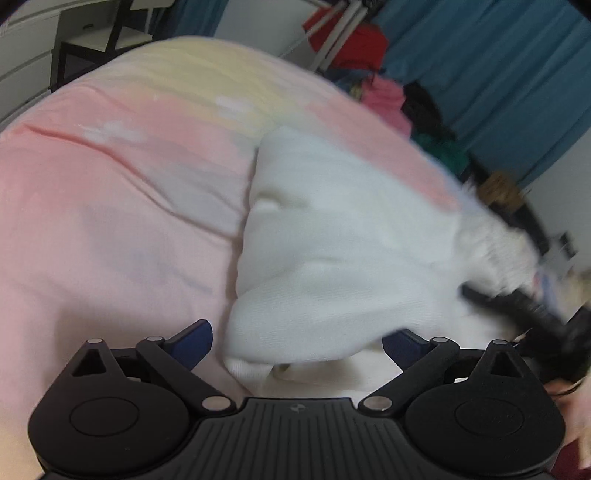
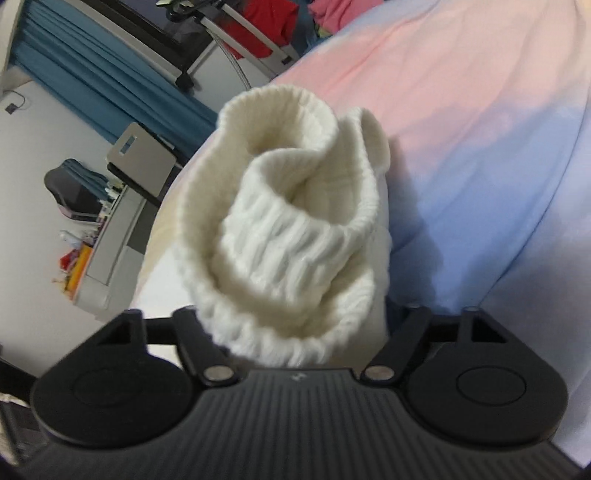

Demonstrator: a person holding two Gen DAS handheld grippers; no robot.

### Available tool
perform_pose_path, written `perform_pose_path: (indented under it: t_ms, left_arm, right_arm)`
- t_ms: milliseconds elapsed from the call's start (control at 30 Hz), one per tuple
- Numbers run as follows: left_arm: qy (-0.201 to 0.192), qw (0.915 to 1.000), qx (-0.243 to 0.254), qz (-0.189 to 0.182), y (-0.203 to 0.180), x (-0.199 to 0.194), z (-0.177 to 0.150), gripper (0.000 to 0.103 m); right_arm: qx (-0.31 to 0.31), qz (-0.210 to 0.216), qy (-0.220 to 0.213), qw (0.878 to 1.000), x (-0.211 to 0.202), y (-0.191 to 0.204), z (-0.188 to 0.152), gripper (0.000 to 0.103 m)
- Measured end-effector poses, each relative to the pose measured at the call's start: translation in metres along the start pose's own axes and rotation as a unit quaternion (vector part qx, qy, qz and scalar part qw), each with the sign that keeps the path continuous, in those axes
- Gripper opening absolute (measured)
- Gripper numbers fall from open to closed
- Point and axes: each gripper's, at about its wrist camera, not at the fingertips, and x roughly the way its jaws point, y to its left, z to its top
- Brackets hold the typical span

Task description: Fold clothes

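Observation:
A white knitted garment (image 1: 332, 236) lies on the pastel pink, yellow and blue bedspread (image 1: 110, 206). My left gripper (image 1: 297, 341) is open, its blue fingertips (image 1: 195, 341) set wide on either side of the garment's near folded edge. In the right wrist view the garment's ribbed cuff or hem (image 2: 291, 229) is bunched up between the fingers of my right gripper (image 2: 295, 332) and hides the tips. The right gripper (image 1: 532, 299) shows blurred at the right of the left wrist view, holding the ribbed end.
A pile of coloured clothes (image 1: 388, 96) and a drying rack (image 1: 340, 29) stand beyond the bed, before blue curtains (image 1: 498, 74). A desk with clutter (image 2: 110, 229) and a chair (image 2: 66, 192) are off the bed's side.

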Motion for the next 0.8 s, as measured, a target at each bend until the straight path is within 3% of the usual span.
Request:
perform_pose_path:
  t_ms: [33,133,300,433,567,733,800]
  left_arm:
    - [-0.009,0.9998,-0.013,-0.012,0.004,-0.001,0.003,0.103]
    - [-0.019,0.9976,-0.055,-0.037,0.016,0.007,0.012,0.103]
    - [0.005,0.9911,-0.116,-0.066,0.034,0.042,0.019,0.103]
    - [0.019,0.9892,-0.117,-0.086,0.033,0.056,0.021,0.099]
    - [0.022,0.9952,-0.078,-0.055,0.024,0.059,0.022,0.082]
    - [0.007,0.9972,-0.043,-0.061,0.009,0.038,0.029,0.051]
    - [-0.004,0.997,-0.031,-0.07,-0.012,0.028,0.038,0.045]
  right_arm:
    - [-0.004,-0.005,-0.007,1.0,-0.004,0.004,-0.001,0.058]
    - [-0.001,-0.009,-0.024,1.0,-0.012,0.011,-0.006,0.049]
    - [0.0,-0.005,-0.039,0.999,-0.02,0.013,-0.007,0.048]
    - [-0.008,-0.007,-0.051,0.999,-0.024,0.017,-0.008,0.047]
    - [-0.011,0.007,-0.074,0.997,-0.032,0.029,-0.012,0.044]
    - [-0.007,0.039,-0.101,0.994,-0.057,0.04,0.0,0.041]
    - [-0.003,0.05,-0.113,0.992,-0.072,0.042,0.009,0.041]
